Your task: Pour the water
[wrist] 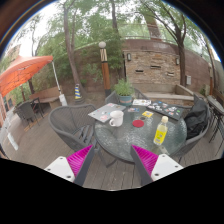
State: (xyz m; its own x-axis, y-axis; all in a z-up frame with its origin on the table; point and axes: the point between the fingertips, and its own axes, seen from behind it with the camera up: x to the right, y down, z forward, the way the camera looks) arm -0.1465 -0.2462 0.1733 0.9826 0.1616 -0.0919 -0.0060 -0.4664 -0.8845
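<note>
1. Two magenta pads mark the gripper, fingers spread apart, grasping nothing.
2. Round glass-topped table just beyond the fingers; open wood decking around it.
3. Yellow bottle, white cup, small red item on top; labels unreadable.
4. Grey woven chair beside the table.
5. Orange umbrella farther off.

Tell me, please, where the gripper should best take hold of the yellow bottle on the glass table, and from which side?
Probably around the middle of the yellow bottle, below its narrower cap, coming level from the near table edge. It stands upright close to that edge, beyond the open gripper, with nothing in front of it. The white cup stands well off to its side, so both fingers should have room.
</note>
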